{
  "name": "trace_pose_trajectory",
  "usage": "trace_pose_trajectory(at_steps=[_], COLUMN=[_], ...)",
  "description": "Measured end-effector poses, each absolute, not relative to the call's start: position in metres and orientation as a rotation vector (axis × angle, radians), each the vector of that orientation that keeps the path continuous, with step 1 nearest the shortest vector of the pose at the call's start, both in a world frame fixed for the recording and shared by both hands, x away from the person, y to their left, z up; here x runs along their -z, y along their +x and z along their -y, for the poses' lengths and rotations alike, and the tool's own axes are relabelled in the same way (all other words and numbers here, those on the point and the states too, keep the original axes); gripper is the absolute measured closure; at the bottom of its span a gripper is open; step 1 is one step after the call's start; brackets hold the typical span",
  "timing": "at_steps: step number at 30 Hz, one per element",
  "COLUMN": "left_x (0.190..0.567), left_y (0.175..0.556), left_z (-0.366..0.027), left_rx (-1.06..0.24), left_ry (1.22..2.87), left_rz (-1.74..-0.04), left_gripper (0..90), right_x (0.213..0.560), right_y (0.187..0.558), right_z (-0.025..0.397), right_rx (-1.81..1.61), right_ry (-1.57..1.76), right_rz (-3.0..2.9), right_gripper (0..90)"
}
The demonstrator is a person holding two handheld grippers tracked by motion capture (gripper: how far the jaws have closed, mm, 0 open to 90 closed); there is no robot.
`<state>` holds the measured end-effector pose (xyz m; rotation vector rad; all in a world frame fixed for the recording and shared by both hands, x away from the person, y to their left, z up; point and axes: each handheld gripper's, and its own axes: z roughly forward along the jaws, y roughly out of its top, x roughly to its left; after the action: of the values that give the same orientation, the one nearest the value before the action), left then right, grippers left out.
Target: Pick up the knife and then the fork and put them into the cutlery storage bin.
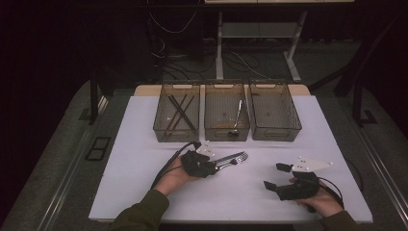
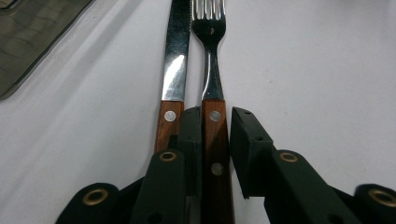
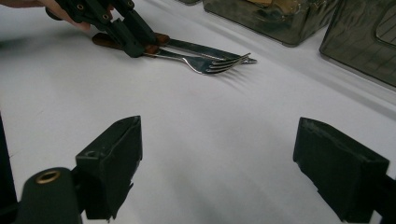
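The fork lies between the left gripper's spread jaws, its handle against one, the knife just outside.

Fork: tine tips cut off by the top edge in the left gripper view; handle end hidden under the left gripper.
Knife: blade tip cut off at the same edge; lower handle hidden behind one jaw.
High view: both handles hidden under the left gripper and hand; whether the jaws press the fork handle is too small to tell.
Bins: contents dim and small; dark sticks in the left one, one utensil in the middle, not identifiable.
Right gripper view: bins cut off at the top and right edges.
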<state>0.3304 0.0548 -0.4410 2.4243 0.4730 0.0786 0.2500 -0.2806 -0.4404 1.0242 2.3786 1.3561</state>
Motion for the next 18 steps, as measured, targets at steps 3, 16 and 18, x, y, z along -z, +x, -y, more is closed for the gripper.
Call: trace_pose_trajectory(at_steps=[3, 16, 18], left_x=[0.4397, 0.4417, 0.4411], left_y=[0.3294, 0.329, 0.329], left_z=[-0.0505, -0.0571, -0.0575], left_rx=[-0.091, -0.098, -0.093], left_ry=[2.441, 2.404, 2.404], left_rz=[-0.476, -0.448, -0.453], left_gripper=[76.0, 76.8, 76.8], right_x=[0.4409, 0.4414, 0.4411], right_y=[0.2505, 0.2517, 0.252], right_z=[0.2804, 0.2808, 0.2816], right_rx=[-1.358, -1.354, -1.35], right_ry=[1.034, 1.078, 1.084], right_rz=[-2.382, -2.383, -2.38], right_gripper=[15.8, 15.8, 15.8])
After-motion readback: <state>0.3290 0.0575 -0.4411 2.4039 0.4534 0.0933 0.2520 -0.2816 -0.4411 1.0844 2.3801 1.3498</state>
